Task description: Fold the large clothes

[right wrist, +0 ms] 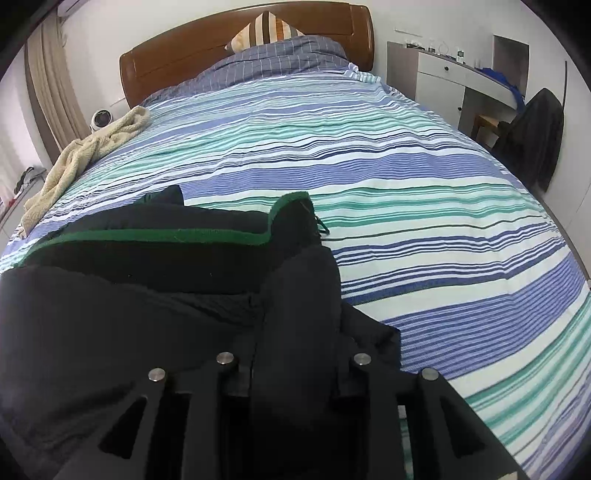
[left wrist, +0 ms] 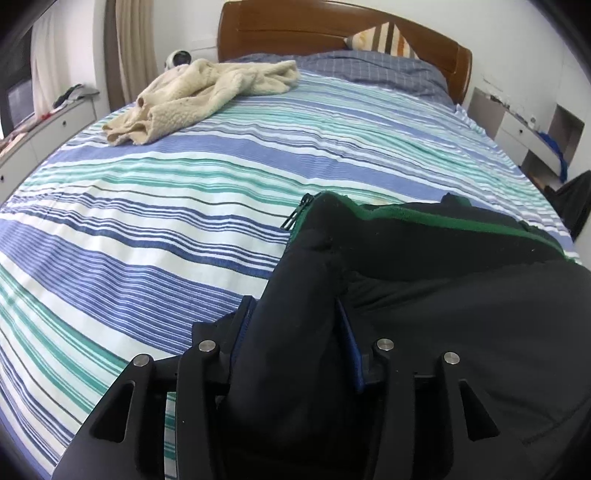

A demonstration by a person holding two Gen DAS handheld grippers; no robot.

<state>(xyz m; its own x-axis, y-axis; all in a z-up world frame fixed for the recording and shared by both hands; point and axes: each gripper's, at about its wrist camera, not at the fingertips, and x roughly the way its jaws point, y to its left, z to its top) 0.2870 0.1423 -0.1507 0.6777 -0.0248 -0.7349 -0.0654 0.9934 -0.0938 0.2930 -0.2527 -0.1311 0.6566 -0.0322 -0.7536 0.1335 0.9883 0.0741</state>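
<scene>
Garment: a dark garment [left wrist: 443, 314] with a green edge band [left wrist: 443, 218] is seen bunched on the near part of the bed, spread between the two grippers; a zipper end is visible at its corner in the left wrist view.
Left gripper: the left gripper [left wrist: 295, 332] is pointed down toward the bed, and a thick fold of the dark garment is clamped between its fingers [left wrist: 351, 354]; the fingers are held partly apart by the bulk of cloth, which fills the gap.
Right gripper: the right gripper [right wrist: 295, 354] is likewise tilted downward, and another fold of the same garment [right wrist: 129, 314] is pinched between its fingers [right wrist: 245, 369]; the gap is narrow and fully packed with fabric.
Green edge: the band [right wrist: 166, 234] is seen running across the garment beyond both gripped folds, curling up at one corner in the right wrist view.
Bed: a blue, teal and white striped sheet [left wrist: 166, 206] is stretched over the bed, beneath the garment.
Cream garment: a fleecy cream piece [left wrist: 207, 96] is left crumpled near the far left side of the bed, well apart from the dark garment.
Headboard: a wooden headboard [right wrist: 184, 48] is seen at the far end, with a checked blue quilt [right wrist: 277, 61] and a striped pillow [right wrist: 264, 29] in front of it.
</scene>
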